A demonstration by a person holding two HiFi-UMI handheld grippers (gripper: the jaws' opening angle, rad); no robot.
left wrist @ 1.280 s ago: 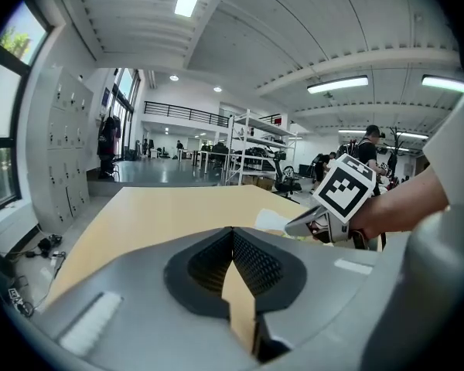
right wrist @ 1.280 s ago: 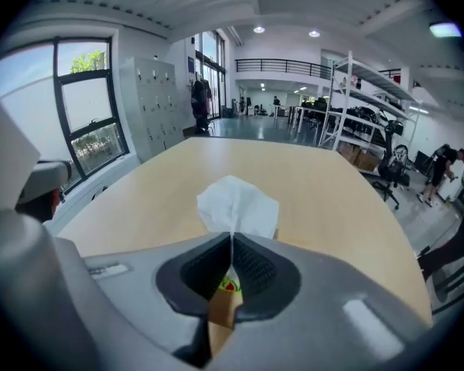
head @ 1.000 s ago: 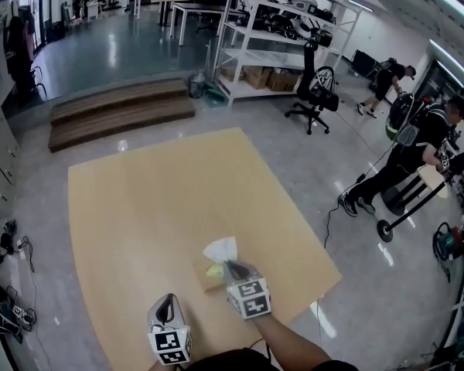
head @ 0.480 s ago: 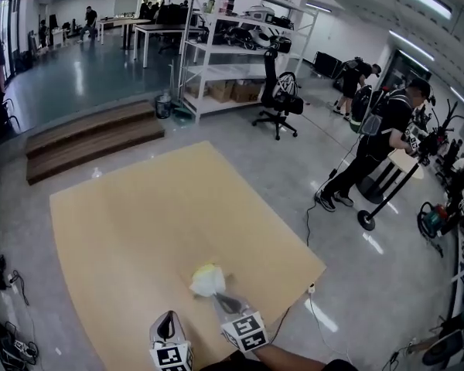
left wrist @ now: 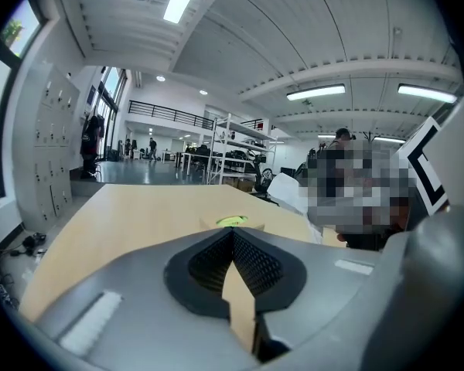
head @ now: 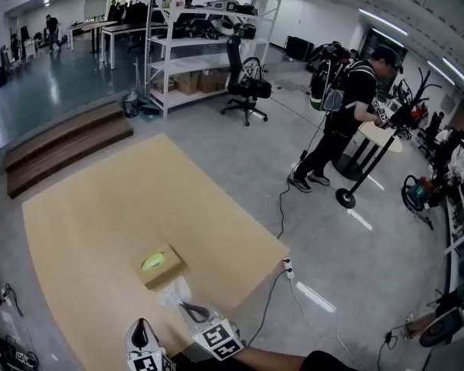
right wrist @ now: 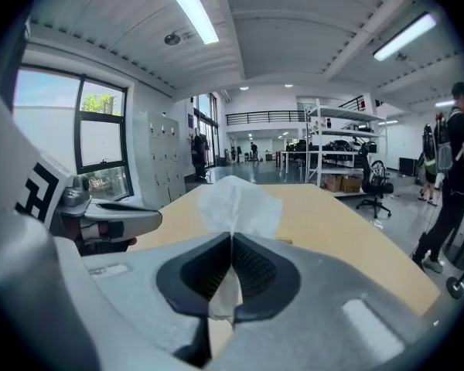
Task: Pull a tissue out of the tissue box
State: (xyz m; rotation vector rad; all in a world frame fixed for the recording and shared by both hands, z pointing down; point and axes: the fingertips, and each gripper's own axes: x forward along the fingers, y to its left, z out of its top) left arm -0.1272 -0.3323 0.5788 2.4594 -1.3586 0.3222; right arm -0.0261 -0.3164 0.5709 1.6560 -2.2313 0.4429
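Right gripper [right wrist: 232,242]: clamped on the tissue [right wrist: 237,202].
Tissue box [head: 161,265]: on the surface [head: 100,207], just beyond the tissue, apparently clear of it.
Left gripper [left wrist: 233,236]: closed, empty, alongside.

Head view looks steeply down from above the near edge of the table [head: 85,207]. Gripper views sit low, close behind their own jaws, facing across the tabletop; all three share table and far shelving [head: 201,41].

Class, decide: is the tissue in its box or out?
Out: the tissue is pinched in the right tongs, clear of the box.
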